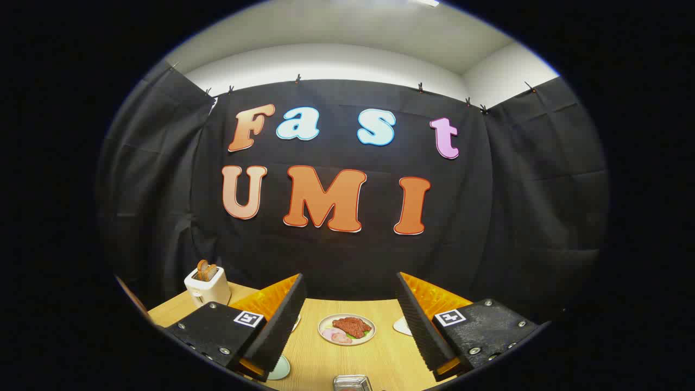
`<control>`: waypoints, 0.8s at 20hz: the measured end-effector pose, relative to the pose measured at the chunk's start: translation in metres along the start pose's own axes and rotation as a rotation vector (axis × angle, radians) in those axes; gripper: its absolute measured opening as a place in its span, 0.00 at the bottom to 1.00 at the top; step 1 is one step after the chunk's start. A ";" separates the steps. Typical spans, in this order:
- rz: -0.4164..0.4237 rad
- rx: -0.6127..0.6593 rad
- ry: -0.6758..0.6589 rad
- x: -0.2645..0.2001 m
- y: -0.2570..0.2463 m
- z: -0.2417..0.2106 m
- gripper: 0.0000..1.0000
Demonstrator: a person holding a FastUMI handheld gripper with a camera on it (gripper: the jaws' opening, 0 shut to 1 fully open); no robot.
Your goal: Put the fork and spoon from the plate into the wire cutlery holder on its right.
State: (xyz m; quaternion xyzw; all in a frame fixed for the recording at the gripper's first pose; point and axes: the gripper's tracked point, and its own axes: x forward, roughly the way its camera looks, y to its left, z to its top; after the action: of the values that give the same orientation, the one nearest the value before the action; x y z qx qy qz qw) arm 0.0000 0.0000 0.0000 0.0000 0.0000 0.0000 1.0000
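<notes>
My gripper (347,290) is open, its two fingers spread wide above the wooden table (326,358) with nothing between them. Between and below the fingers, near me, the top of a shiny metal object (352,383) shows; I cannot tell whether it is the wire cutlery holder. Beyond it, in the gap between the fingers, a round plate (347,329) carries food that looks like meat, greens and pale slices. No fork or spoon can be made out on it.
A white toaster (207,285) with toast stands at the table's far left by the black cloth wall. A pale dish (280,368) peeks out under the left finger and another pale dish (402,326) beside the right finger.
</notes>
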 end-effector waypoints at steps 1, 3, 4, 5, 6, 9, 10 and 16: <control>0.003 0.006 -0.001 0.002 0.001 0.000 0.99; 0.003 0.017 -0.012 0.007 0.003 0.004 0.99; 0.002 0.023 -0.021 0.009 0.004 0.007 0.99; 0.004 0.029 -0.026 0.012 0.006 0.008 0.99; 0.007 0.030 -0.028 0.014 0.009 0.010 0.99; 0.010 0.022 -0.039 0.018 0.014 0.014 0.99; 0.009 0.020 -0.036 0.020 0.015 0.013 0.99; 0.033 0.032 0.051 0.024 0.037 -0.014 0.99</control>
State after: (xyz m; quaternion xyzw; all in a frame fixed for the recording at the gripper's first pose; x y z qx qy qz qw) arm 0.0244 0.0366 -0.0140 0.0161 0.0257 0.0167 0.9994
